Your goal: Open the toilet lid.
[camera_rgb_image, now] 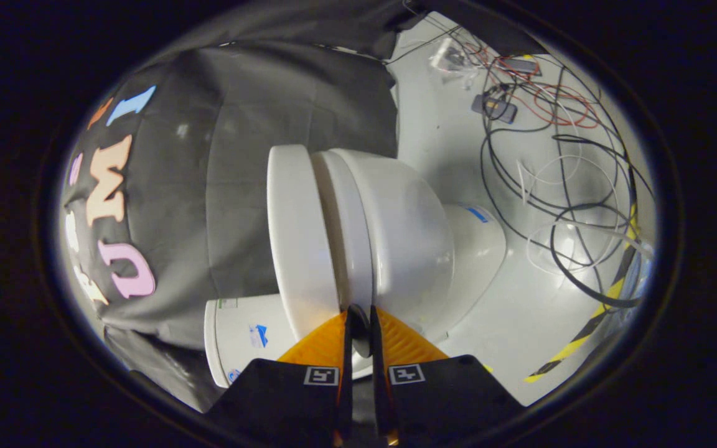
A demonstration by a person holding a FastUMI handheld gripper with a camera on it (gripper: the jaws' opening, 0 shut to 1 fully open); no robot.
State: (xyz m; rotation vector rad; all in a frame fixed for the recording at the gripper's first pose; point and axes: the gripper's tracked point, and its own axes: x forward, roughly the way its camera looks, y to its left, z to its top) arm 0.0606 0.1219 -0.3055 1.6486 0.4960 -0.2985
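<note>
My gripper [358, 314] noses up to the toilet [396, 249], fingers nearly closed, tips at the seam just ahead where the closed lid [299, 236] meets the seat; whether they pinch the lid's edge, I cannot tell.

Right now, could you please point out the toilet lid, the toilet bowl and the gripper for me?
toilet lid [299, 236]: gripper view, on its flat outer face, ahead of the fingers.
toilet bowl [405, 230]: gripper view, on its rounded outer wall.
gripper [358, 320]: gripper view, midway between its nearly closed fingertips at the lid's edge.
</note>
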